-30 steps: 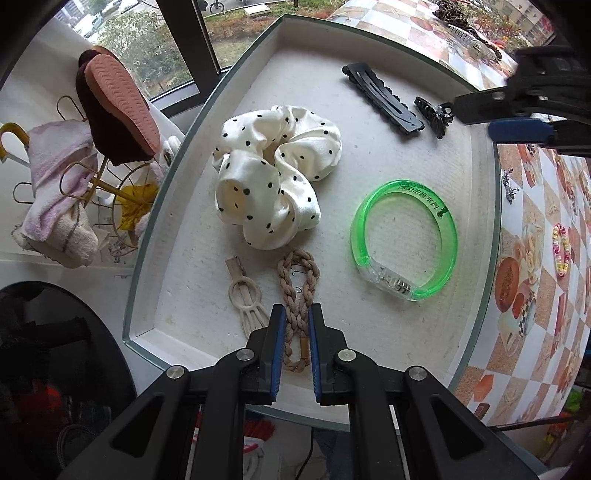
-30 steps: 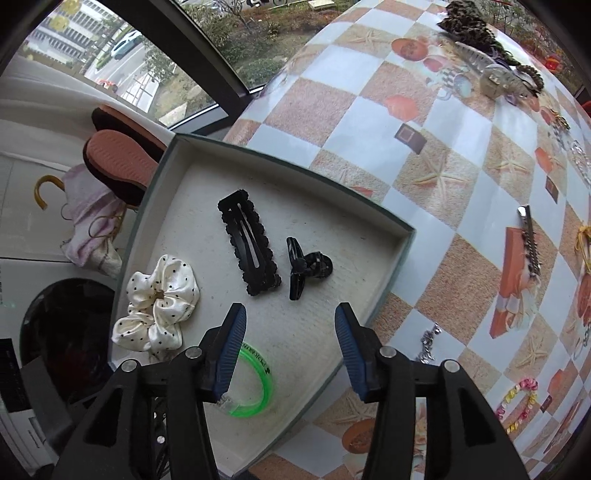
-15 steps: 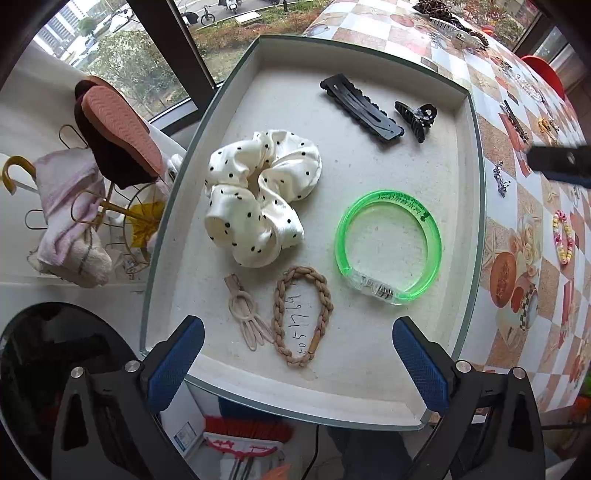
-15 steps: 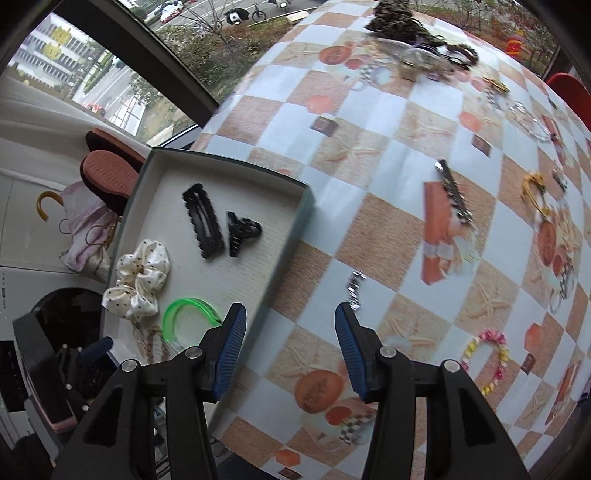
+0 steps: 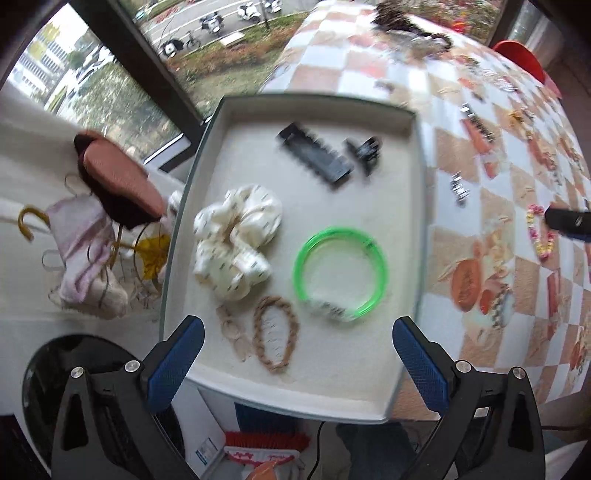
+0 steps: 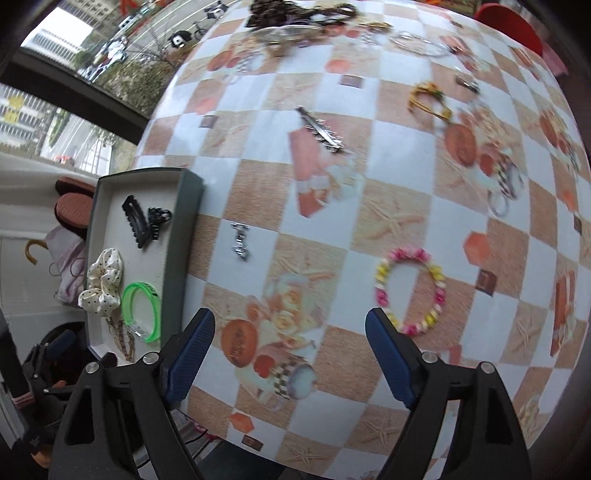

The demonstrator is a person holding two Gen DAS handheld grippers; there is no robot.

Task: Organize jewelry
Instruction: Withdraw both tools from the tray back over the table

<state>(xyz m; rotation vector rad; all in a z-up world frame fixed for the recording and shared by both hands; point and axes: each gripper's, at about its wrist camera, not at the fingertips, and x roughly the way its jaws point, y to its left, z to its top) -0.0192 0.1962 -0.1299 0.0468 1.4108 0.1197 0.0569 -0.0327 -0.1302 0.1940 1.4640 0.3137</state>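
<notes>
A grey-rimmed tray [image 5: 419, 229] holds a polka-dot scrunchie [image 5: 236, 240], a green bangle [image 5: 306, 280], a braided brown hair tie [image 5: 260, 339], a beige hair tie [image 5: 231, 328], a black barrette [image 5: 314, 157] and a black claw clip [image 5: 365, 151]. My left gripper [image 5: 295, 362] is open and empty over the tray's near edge. My right gripper [image 6: 288, 354] is open and empty above the checkered table [image 6: 388, 221], with a pink-and-yellow bead bracelet [image 6: 436, 291] just beyond its right finger. The tray shows at the left in the right wrist view [image 6: 188, 236].
Loose pieces lie on the table: a small silver clip [image 6: 240, 240], a long silver barrette [image 6: 321, 131], a yellow hair tie [image 6: 430, 99] and a pile of jewelry [image 6: 295, 18] at the far edge. A rack with slippers [image 5: 118, 177] stands left of the tray.
My left gripper opened, let go of the braided hair tie in the tray and drew back. My right gripper swung right from the tray to over the table near the bead bracelet.
</notes>
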